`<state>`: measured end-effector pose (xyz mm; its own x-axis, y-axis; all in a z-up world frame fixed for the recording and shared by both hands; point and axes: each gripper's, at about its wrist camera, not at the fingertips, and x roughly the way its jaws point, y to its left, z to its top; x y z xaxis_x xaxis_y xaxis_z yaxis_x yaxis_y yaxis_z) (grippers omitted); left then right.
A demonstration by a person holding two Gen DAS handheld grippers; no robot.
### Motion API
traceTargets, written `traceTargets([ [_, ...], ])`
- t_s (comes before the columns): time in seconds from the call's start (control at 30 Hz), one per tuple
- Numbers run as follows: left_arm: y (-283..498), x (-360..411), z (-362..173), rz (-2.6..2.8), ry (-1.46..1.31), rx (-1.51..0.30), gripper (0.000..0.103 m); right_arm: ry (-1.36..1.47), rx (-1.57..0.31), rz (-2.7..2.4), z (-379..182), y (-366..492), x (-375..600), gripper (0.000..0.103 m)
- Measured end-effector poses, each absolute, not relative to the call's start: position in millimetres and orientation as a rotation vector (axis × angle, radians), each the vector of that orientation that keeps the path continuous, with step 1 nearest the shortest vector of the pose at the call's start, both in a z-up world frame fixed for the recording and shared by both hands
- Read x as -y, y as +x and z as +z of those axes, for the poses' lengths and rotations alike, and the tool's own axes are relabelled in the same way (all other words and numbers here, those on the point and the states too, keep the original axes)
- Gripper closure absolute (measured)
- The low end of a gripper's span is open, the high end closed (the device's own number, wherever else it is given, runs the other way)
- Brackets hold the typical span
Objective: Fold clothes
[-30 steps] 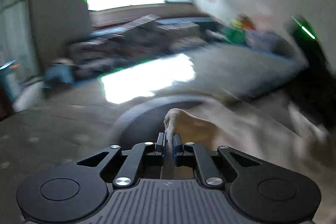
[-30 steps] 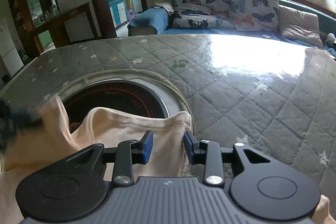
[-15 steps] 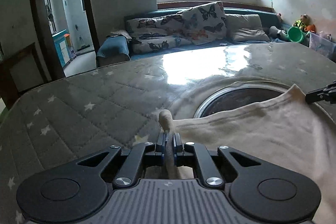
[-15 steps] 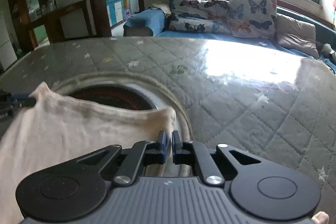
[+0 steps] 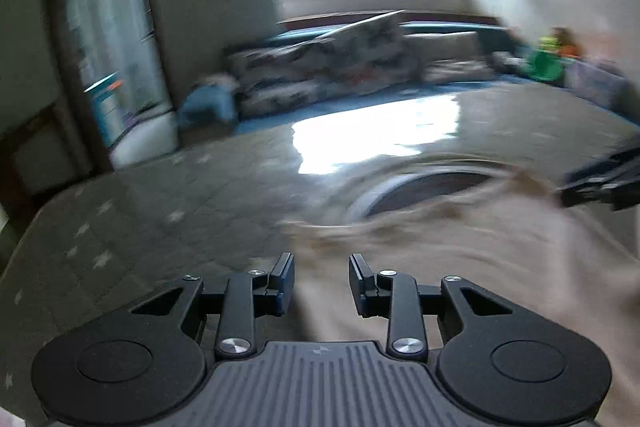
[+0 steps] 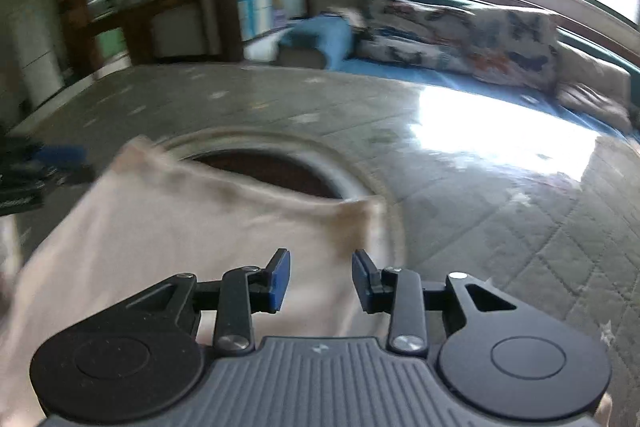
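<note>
Table: a round top under a quilted star-print cover [image 6: 520, 227], with a round hob [image 6: 276, 171] sunk in its middle; everything below is placed from that hob.
Garment: a beige cotton garment [image 6: 192, 223] lies flat on the near side of the hob, its far edge draped over the rim.
Handling: I judge it light, limp and thin; it will sag and crease, not slip or break.
Where to hold: the two far corners, at the hob's left and right rim.
Left gripper [image 5: 322, 279]: jaws have just been opening, parted over the cloth's left edge, gripping nothing.
Right gripper [image 6: 320, 279]: jaws have just been opening, parted above the right corner, holding nothing.
</note>
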<state>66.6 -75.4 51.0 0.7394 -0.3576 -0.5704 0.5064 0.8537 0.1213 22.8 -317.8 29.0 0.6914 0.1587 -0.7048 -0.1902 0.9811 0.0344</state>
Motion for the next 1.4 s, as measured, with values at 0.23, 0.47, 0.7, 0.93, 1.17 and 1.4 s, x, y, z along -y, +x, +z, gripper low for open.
traceTargets([
  [0.23, -38, 94, 41, -0.75, 0.365, -0.547, 0.07, -0.133, -0.784, 0.342, 20, -36, 271, 0.058],
  [0.47, -98, 88, 12, -0.795, 0.436, -0.536, 0.067, -0.123, -0.753, 0.315, 9, -77, 264, 0.049],
  [0.7, -93, 62, 8, -0.743, 0.308, -0.568, 0.05, -0.098, -0.739, 0.265, 10, -109, 291, 0.046],
  [0.93, -93, 41, 17, -0.686, 0.286, -0.574, 0.044, -0.06, -0.708, 0.27, 18, -120, 285, 0.043],
  [1.17, -99, 28, 16, -0.629, 0.308, -0.59, 0.044, -0.153, -0.696, 0.311, 9, -136, 263, 0.034],
  [1.4, -96, 54, 41, -0.694, 0.307, -0.502, 0.044, -0.186, -0.69, 0.356, 10, -153, 253, 0.028],
])
